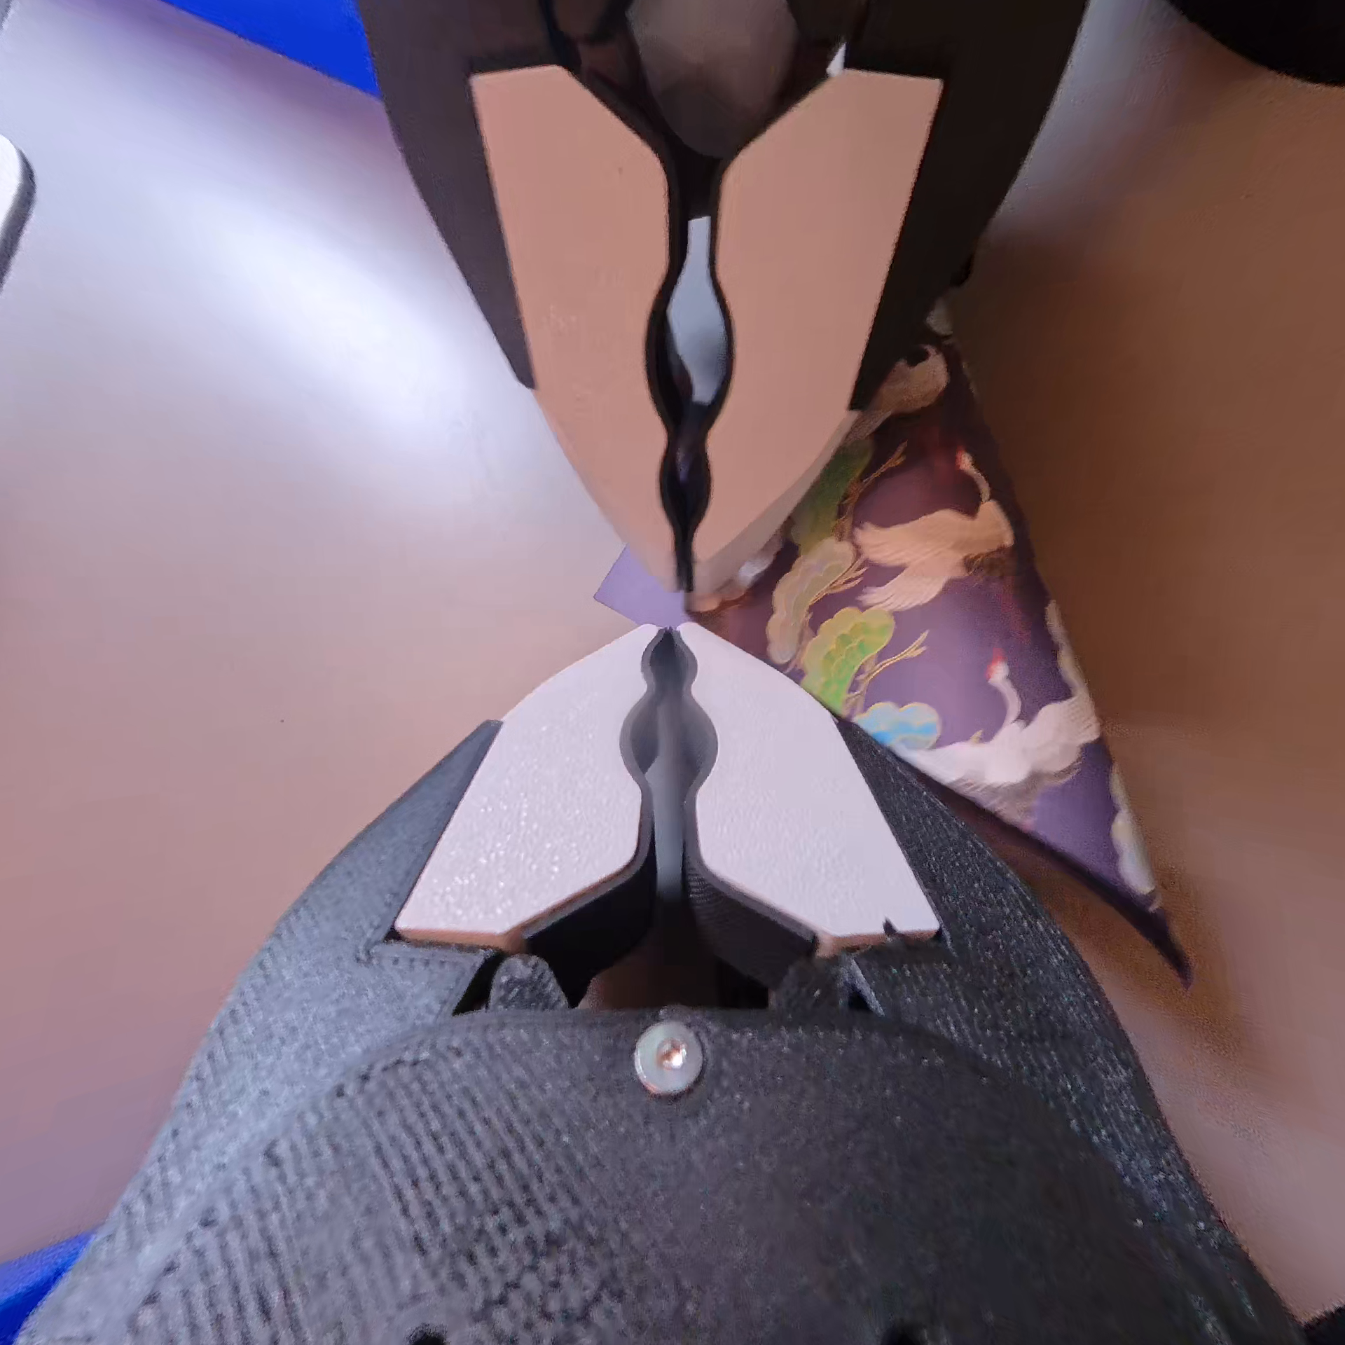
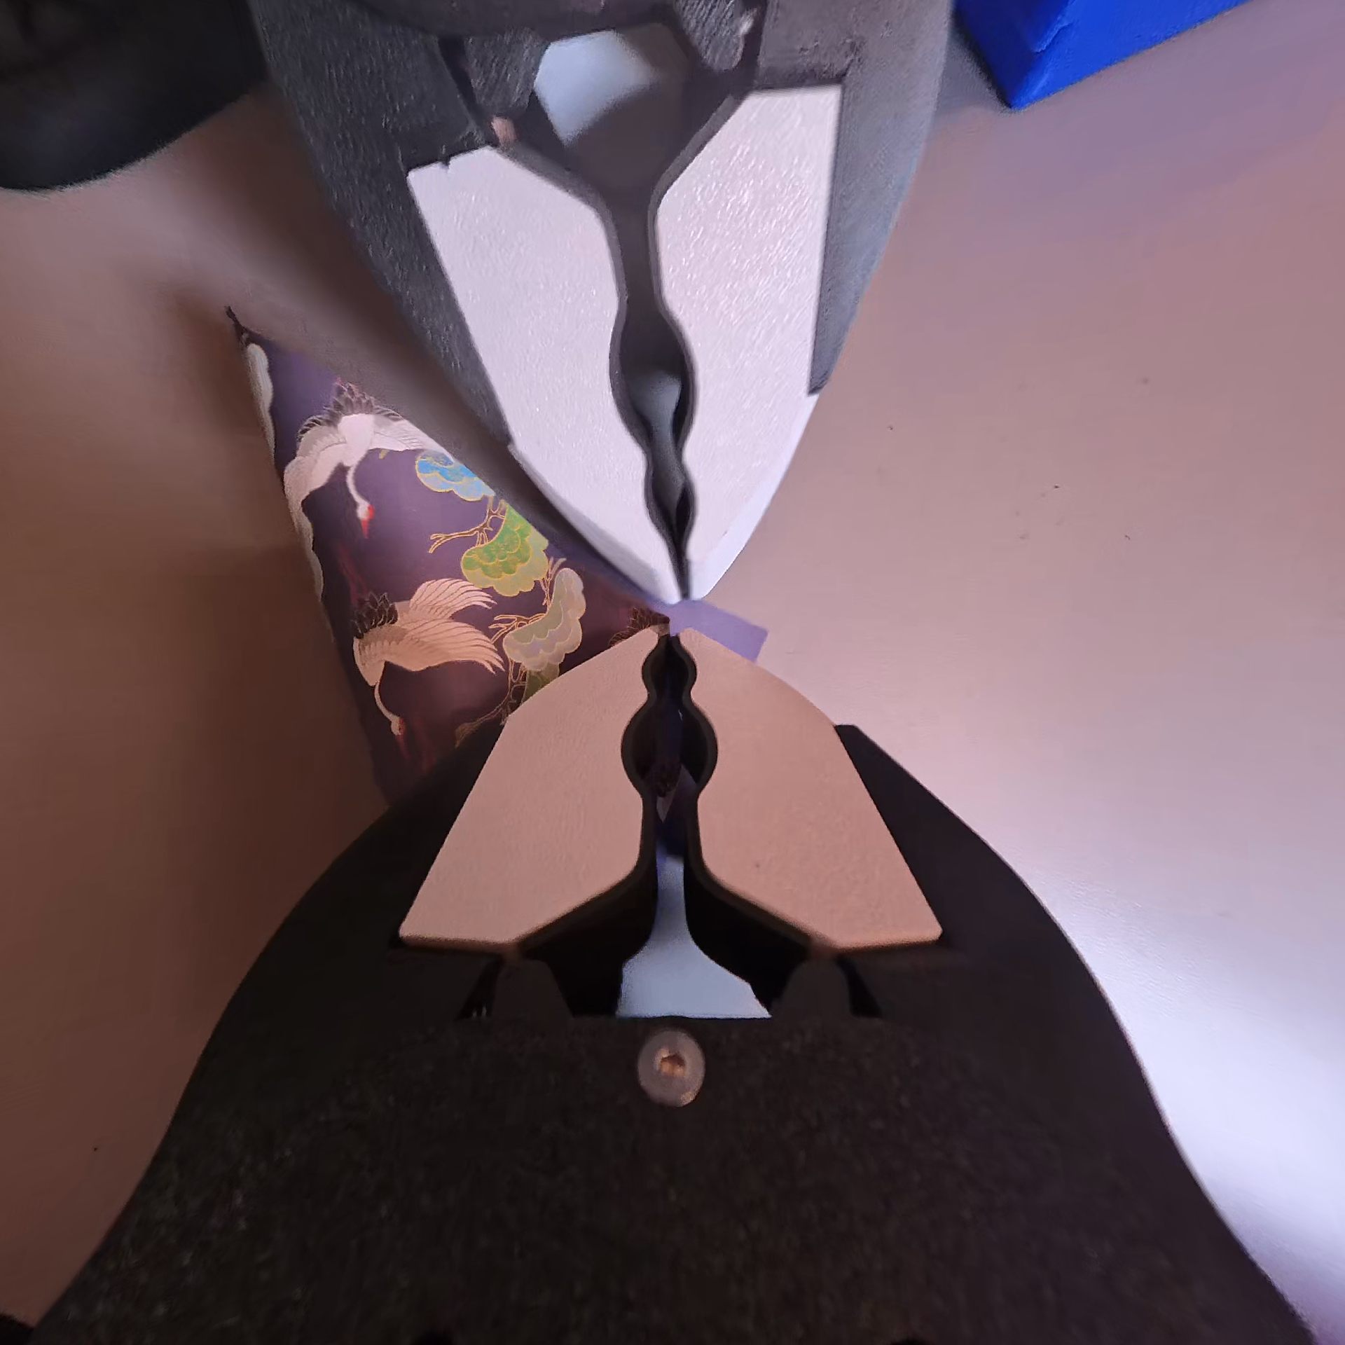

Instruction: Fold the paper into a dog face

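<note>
Paper [image 1: 946,655], purple with cranes, lay folded on the table [image 1: 255,437]. Both the left gripper [image 1: 666,635] and right gripper [image 2: 669,640] were closed, pinching its plain corner; only the right wrist view showed paper between its fingers.

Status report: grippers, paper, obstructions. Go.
Left gripper and right gripper shut, tip to tip at one corner of the paper. Paper folded, on the table, plain flap showing. Nothing in the way.
</note>
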Available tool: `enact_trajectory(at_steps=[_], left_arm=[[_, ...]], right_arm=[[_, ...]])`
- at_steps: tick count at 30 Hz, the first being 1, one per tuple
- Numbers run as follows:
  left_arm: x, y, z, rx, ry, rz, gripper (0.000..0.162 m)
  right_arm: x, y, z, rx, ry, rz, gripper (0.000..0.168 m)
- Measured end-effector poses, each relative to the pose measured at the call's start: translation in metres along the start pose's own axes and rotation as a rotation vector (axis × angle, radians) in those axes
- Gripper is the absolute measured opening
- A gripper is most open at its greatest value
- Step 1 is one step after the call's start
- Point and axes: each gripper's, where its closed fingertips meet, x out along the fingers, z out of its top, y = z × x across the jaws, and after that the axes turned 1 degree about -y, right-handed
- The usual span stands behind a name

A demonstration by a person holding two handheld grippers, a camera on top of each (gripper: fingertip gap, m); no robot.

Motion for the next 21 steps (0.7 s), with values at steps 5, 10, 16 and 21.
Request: enact_trajectory(at_steps=[5,10,16,21], left_arm=[[0.0007,-0.0029,0.0009,0.007,0.001,-0.022,0.0],[0.0008,-0.0028,0.001,0.0,-0.004,-0.024,0.0],[0.0012,0.001,0.0016,-0.001,-0.01,-0.006,0.0],[0.0029,0.0006,0.0031,-0.018,-0.012,-0.025,0.0]], right_arm=[[0.0009,-0.0075,-0.0029,0.01,0.015,-0.009,0.0],[0.0015,-0.0065,-0.0043,-0.005,0.031,-0.016,0.0],[0.0015,-0.0064,-0.0043,-0.002,0.035,-0.013,0.0],[0.0018,-0.0068,-0.0037,-0.015,0.032,-0.016,0.0]])
